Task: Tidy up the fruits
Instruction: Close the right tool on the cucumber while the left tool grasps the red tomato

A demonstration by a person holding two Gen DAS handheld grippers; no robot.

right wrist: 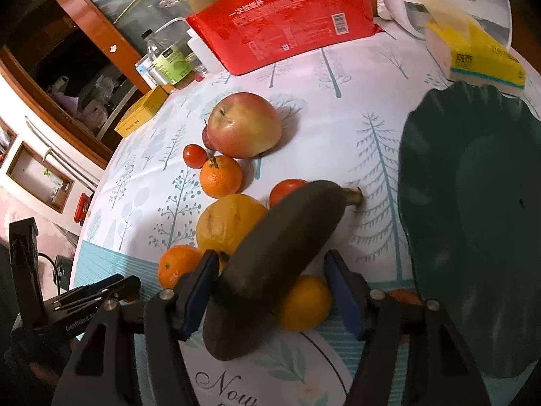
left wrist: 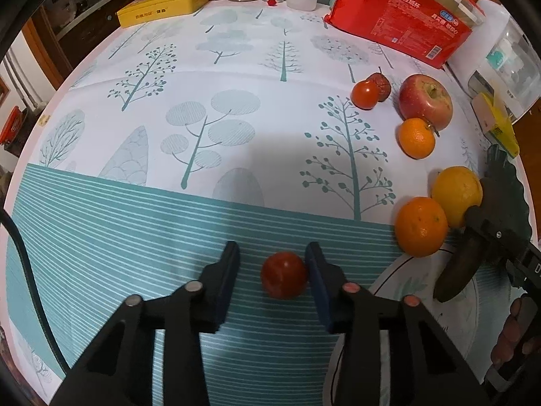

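Risk: my left gripper (left wrist: 272, 264), narrow, touches tomato (left wrist: 284, 274) on one side only; could roll off on striped cloth (left wrist: 101, 237). My right gripper (right wrist: 268, 270), half-wide, straddles dark banana (right wrist: 270, 257); soft, may slip, knock oranges.

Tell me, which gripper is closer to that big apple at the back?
Right. The right gripper straddles the dark banana, with the apple just beyond the oranges. The left gripper sits off to the side around a small red fruit, farther away.
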